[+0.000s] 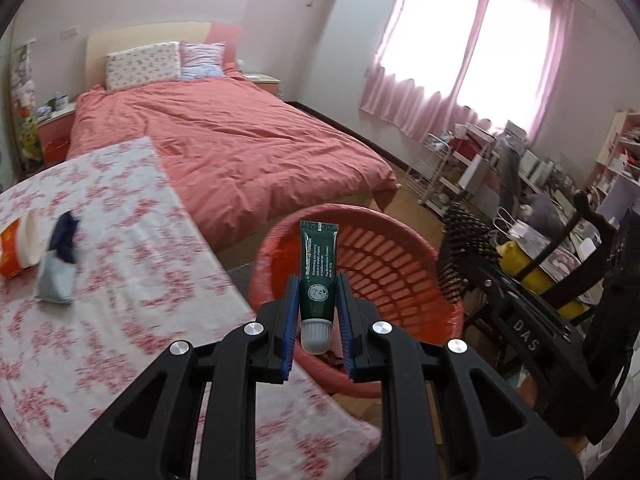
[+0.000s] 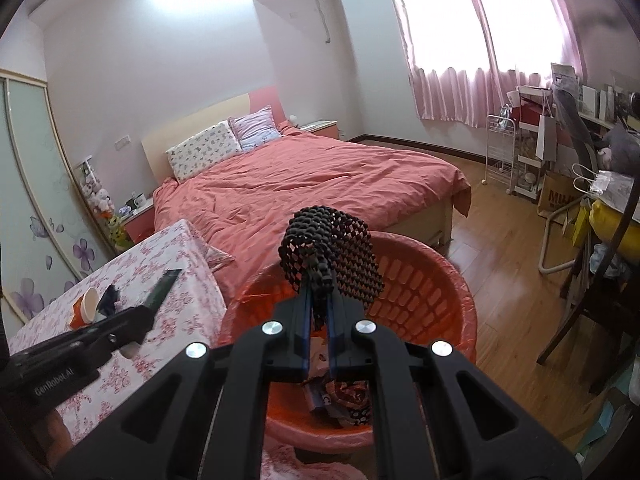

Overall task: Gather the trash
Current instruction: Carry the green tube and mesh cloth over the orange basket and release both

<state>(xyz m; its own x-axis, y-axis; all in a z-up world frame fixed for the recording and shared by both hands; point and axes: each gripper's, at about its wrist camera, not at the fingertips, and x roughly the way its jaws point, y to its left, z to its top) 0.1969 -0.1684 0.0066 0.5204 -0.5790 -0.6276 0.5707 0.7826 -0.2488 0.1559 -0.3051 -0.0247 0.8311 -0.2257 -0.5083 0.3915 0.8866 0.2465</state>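
Trash is partly picked up, and some is left. A green tube point(image 1: 318, 276) with a grey cap is pinched between the blue pads of the left tongs point(image 1: 318, 300). It stands cap down and looks to be over the near edge of the red basket point(image 1: 400, 264), which has a thin red bag inside it. The right tongs point(image 2: 318, 304) are pressed together on a piece of black bumpy mesh point(image 2: 332, 256), and that piece is held up over the same basket. At the bottom of the basket a few crumpled wrappers point(image 2: 344, 396) already lie, so some trash is in. Neither held thing has been let go, so these two are carried to the basket but not dropped yet. On the desk point(image 1: 120, 340) with the red flower cloth, beside the basket, more stuff waits: a paper cup point(image 1: 20, 248) on its side, orange and white, and just beside it a small pale blue packet point(image 1: 56, 276) with something dark blue point(image 1: 66, 236) lying on it. I think those still need picking up. So the job looks somewhere in the middle. Next both tongs would need to spread over the basket, and then go to the desk for the cup and the packet.
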